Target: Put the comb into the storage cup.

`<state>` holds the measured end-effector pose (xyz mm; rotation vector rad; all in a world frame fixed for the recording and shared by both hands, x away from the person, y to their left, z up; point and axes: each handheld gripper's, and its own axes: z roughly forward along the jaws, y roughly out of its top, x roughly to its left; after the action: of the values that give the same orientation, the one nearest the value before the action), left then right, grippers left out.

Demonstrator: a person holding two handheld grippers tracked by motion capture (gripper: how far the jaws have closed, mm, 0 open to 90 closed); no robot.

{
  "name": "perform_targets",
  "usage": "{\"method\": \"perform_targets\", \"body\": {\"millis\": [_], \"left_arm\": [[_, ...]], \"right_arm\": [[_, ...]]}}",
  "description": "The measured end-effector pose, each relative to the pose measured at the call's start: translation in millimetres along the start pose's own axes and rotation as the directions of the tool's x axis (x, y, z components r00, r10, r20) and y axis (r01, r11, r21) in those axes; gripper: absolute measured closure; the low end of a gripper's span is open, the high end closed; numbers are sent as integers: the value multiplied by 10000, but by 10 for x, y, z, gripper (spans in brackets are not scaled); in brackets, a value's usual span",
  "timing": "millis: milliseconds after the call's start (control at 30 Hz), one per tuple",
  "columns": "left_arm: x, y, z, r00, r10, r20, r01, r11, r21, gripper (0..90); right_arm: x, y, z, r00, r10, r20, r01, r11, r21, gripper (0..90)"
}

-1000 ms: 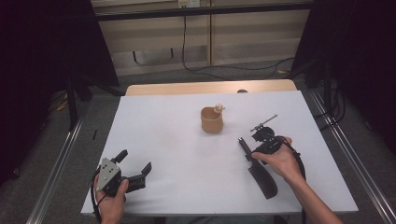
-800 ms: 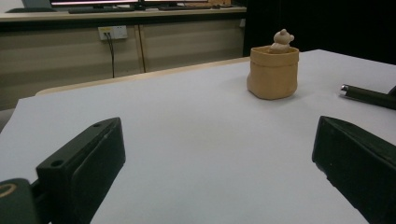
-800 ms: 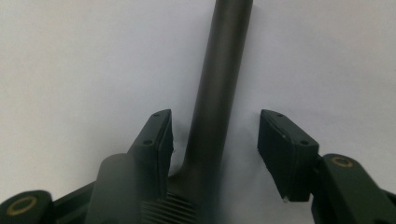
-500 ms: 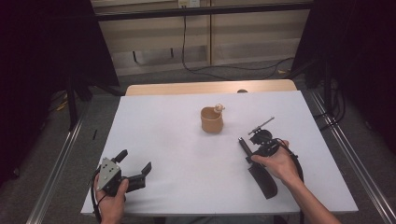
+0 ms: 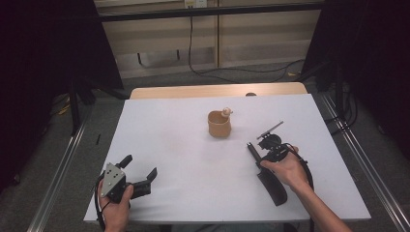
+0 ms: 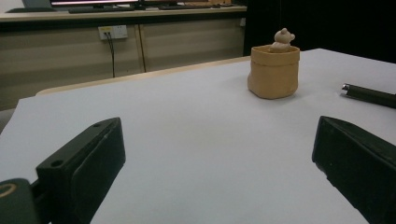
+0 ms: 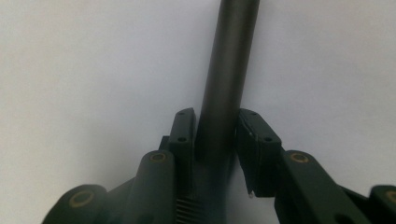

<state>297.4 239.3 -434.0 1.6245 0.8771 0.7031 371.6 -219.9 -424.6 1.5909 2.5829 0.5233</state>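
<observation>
- Right gripper (image 5: pixel 258 147): fingers have just been closing around the black rod (image 7: pixel 227 79), lying on the desk (image 5: pixel 183 145) right of the tan pot (image 5: pixel 219 124).
- Left gripper (image 5: pixel 140 171): fingers spread, empty.
- No legible writing.

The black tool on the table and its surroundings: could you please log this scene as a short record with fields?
surface: white table
black tool: flat on the table, its handle between the right gripper jaws, which have just been closing and now touch it
left gripper: open, empty, low over the table
tan pot: upright mid-table, small figure on its rim
</observation>
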Motion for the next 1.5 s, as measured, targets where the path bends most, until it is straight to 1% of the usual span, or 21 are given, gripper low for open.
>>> {"method": "perform_targets", "body": {"millis": [100,267,333,367,400,500,533,600,633,700,867,967,1000,1100,1300,1367,1467,1500], "left_arm": [[7,-1,-1,10000,12,12,-12,10000,40,28],[6,0,2,10000,54,23,-54,10000,65,28],[5,1,7,9999,103,-20,-103,9999,78,28],[5,0,11,9999,112,22,-113,9999,105,28],[5,-1,11,9999,113,15,-113,9999,105,28],[9,-1,6,9999,105,-23,-105,9999,110,28],[11,-1,4,9999,101,-10,-101,9999,111,28],[14,-1,2,9999,112,-26,-112,9999,108,28],[13,-2,2,10000,59,-18,-59,9999,88,28],[19,-3,1,9999,113,-16,-113,9999,121,28],[14,-3,2,9999,108,0,-108,9999,126,28],[16,-9,11,10000,63,41,-64,9998,199,27],[17,-9,12,10000,56,41,-57,9998,205,28],[13,-12,15,10000,55,69,-57,9997,232,27],[13,-11,14,9999,145,57,-147,9995,273,28],[13,-12,16,9999,116,66,-118,9995,289,27],[13,-11,15,9999,118,33,-118,9996,268,23],[12,-11,13,10000,98,1,-98,9996,254,21]], "right_arm": [[4,10,3,10000,-43,42,43,10000,43,695],[18,15,4,9997,-26,261,24,10000,79,722],[14,19,3,9997,81,215,-84,9999,108,726],[11,19,4,9998,40,199,-42,9999,100,727],[14,18,3,9997,74,216,-76,9999,102,728],[15,15,5,9997,-21,251,20,10000,34,730],[17,17,1,9997,54,225,-56,9999,93,730],[9,18,1,9998,20,196,-22,10000,93,731],[5,17,-2,9999,85,146,-86,9999,109,731],[-8,13,-6,9998,187,60,-187,9998,70,731],[-43,13,-14,9997,165,-191,-164,9999,35,732],[-71,5,-33,9990,173,-406,-177,9998,-115,732],[-69,3,-57,9986,260,-460,-270,9994,-211,732],[-74,-3,-108,9979,89,-636,-116,9991,-410,733],[-75,5,-233,9975,33,-704,-90,9966,-814,732],[-78,8,-276,9971,6,-758,-86,9944,-1058,733],[-98,13,-301,9967,-118,-801,10,9911,-1331,732],[-101,12,-302,9960,-61,-886,-64,9901,-1402,732]]}}
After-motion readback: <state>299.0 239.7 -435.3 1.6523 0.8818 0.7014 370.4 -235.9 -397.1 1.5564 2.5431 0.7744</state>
